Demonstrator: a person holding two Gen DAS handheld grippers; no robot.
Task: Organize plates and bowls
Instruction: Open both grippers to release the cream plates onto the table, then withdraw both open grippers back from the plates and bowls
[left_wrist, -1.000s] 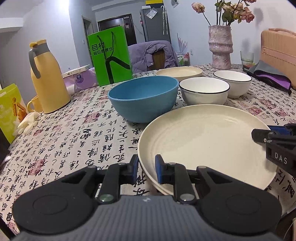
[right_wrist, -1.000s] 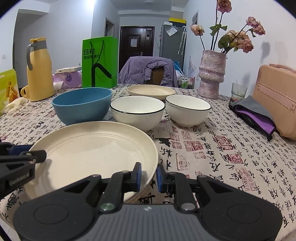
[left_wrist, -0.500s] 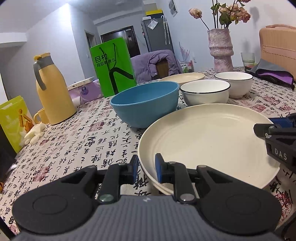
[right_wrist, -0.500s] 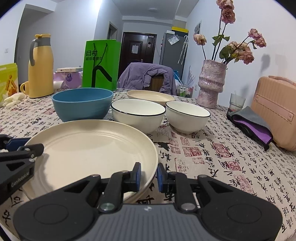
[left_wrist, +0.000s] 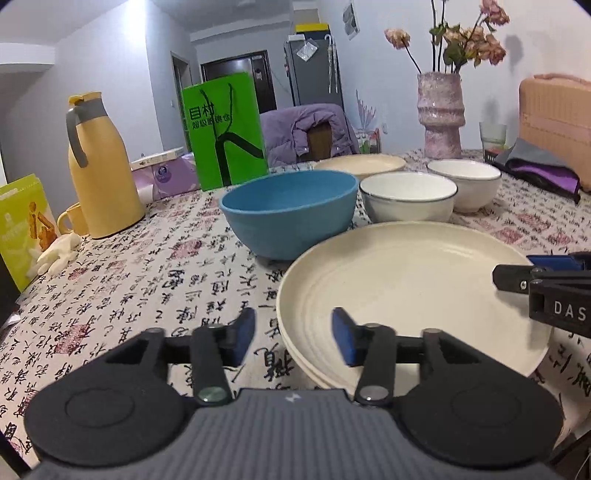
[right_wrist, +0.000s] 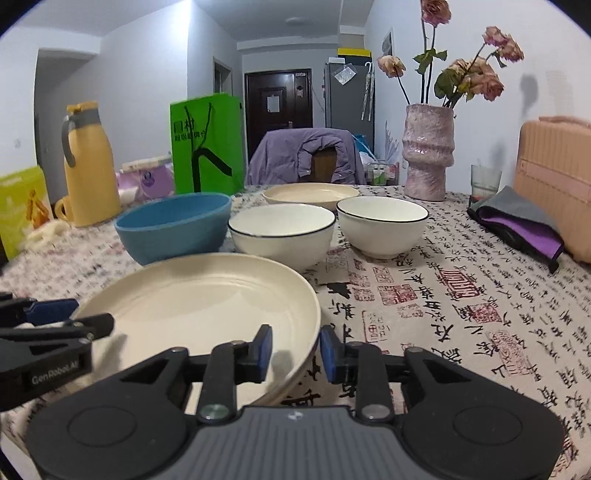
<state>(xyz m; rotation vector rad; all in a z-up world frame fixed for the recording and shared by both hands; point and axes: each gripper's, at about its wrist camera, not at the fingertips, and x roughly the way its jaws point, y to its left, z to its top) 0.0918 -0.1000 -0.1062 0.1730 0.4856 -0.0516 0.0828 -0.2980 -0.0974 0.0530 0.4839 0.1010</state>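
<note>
The left gripper (left_wrist: 293, 334) and right gripper (right_wrist: 294, 349) have just been opening; each stands part open astride opposite rims of the stacked cream plates (left_wrist: 410, 291), pads clear of them. Bare tablecloth (right_wrist: 461, 314) lies free to the right. Beyond the plates, close, stand a blue bowl (left_wrist: 290, 212) and two white bowls (right_wrist: 282, 234).

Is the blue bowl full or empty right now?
Empty, as far as shows: the blue bowl stands upright on the tablecloth, its visible inner wall bare. Its bottom is hidden behind the near rim.
</note>
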